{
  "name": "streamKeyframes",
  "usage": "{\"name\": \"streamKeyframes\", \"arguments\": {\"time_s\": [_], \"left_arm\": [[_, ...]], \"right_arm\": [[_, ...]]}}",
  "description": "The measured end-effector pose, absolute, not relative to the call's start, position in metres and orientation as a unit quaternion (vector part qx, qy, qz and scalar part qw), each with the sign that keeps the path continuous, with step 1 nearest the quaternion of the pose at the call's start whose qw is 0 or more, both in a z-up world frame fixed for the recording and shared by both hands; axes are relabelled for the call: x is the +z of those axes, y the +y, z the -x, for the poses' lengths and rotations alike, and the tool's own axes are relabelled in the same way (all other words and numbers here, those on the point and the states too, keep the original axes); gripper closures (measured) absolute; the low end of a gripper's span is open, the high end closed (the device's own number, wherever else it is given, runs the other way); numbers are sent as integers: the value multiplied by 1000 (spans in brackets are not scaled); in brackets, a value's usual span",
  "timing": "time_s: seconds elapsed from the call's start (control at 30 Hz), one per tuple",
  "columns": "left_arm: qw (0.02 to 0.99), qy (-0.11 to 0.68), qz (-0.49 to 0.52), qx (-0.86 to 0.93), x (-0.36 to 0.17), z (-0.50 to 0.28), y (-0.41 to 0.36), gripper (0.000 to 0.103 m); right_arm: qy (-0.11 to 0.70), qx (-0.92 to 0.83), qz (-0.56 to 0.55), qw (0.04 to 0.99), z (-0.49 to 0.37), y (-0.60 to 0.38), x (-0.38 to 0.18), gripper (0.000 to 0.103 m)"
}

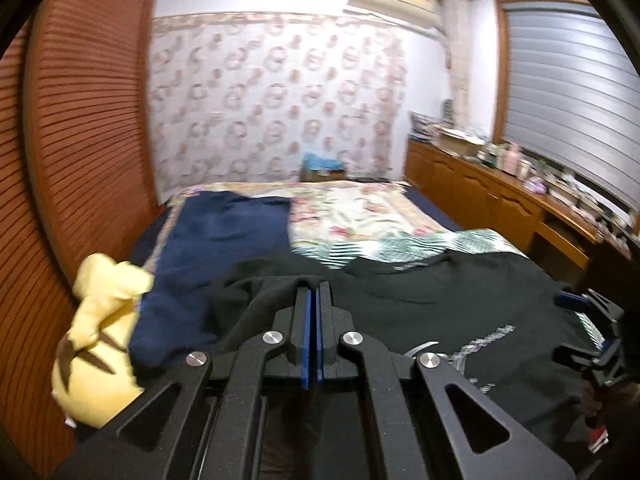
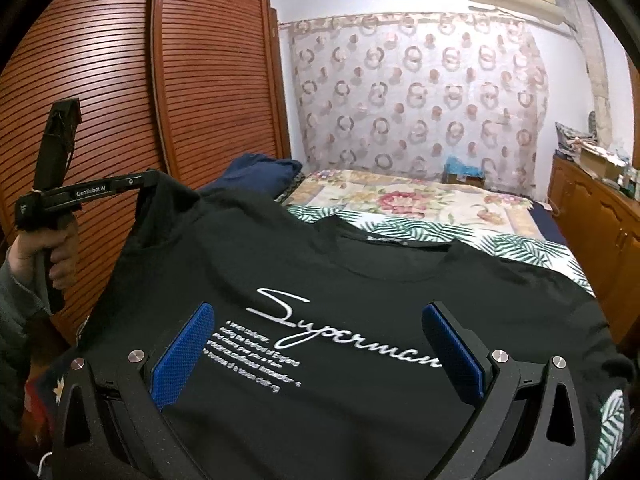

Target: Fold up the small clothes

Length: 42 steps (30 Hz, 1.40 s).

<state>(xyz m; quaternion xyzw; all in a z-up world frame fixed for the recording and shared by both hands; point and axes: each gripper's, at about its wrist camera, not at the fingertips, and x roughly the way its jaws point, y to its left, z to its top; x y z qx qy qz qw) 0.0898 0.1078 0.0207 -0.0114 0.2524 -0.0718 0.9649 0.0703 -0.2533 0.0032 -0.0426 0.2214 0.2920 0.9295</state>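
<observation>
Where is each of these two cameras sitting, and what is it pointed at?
Left wrist: rides the left gripper, facing down the bed; its shut fingers pinch the black T-shirt.
Right wrist: rides the open right gripper, over the shirt's print; the person's left hand shows.
Shared: shirt, bed, curtain, wardrobe.

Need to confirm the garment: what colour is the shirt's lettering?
White script on the black T-shirt, clearest in the right wrist view.
</observation>
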Motion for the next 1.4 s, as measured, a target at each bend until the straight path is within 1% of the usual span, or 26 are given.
{"name": "streamKeyframes", "arguments": {"time_s": [0.17,0.2,0.23,0.27,0.3,0.33,0.37,0.4,0.43,0.47,0.5,0.53,0.57,0.67,0.77,0.8,0.83,0.97,1.03,1.13,1.3,1.37,1.4], "left_arm": [[957,270,3,-109,14,-84,76,100],[956,271,3,-111,13,-81,73,94],[956,269,3,-113,12,-77,71,82],[958,264,4,-114,11,-68,68,76],[959,259,6,-114,11,-62,69,66],[960,256,7,-112,11,-60,71,59],[962,252,9,-108,11,-54,74,58],[962,251,10,-105,10,-53,75,54],[963,250,13,-101,9,-49,79,44],[964,249,17,-96,8,-47,83,38],[964,247,20,-90,8,-44,86,27],[966,245,23,-84,7,-40,92,23],[966,244,24,-77,5,-38,97,23],[967,247,27,-55,0,-30,112,21],[967,247,43,-37,-8,-21,128,21],[967,248,46,-33,-11,-18,131,21],[967,249,50,-30,-14,-16,136,21],[964,258,64,-11,-24,-9,150,21],[963,260,66,-5,-27,-6,155,21],[962,263,68,1,-32,-3,160,21],[961,269,69,1,-37,1,162,21],[961,269,68,1,-38,2,162,21],[961,269,68,0,-38,4,161,21]], "right_arm": [[227,283,37,931,-66,-256,1,0],[229,282,37,931,-66,-255,1,0],[230,280,37,931,-66,-253,2,0],[232,280,37,931,-68,-252,3,0],[234,280,37,930,-69,-250,3,0],[235,281,37,930,-69,-248,4,0],[236,282,38,929,-71,-248,5,0],[237,284,41,928,-71,-246,5,0],[238,287,44,927,-73,-242,6,0],[240,292,48,925,-74,-239,7,0],[241,299,53,922,-76,-234,8,2],[243,305,57,919,-78,-229,10,4],[243,313,61,916,-81,-227,10,5],[247,339,77,905,-89,-211,14,14],[261,382,99,881,-98,-184,15,25],[270,399,106,870,-104,-174,15,32],[275,409,115,863,-107,-164,14,34],[294,433,136,841,-127,-123,11,38],[309,445,149,827,-136,-102,5,42],[335,461,164,805,-149,-73,-3,44],[345,471,200,787,-160,-29,-13,44],[347,463,233,781,-163,-13,-21,44],[349,458,245,780,-161,-11,-24,47]]}}
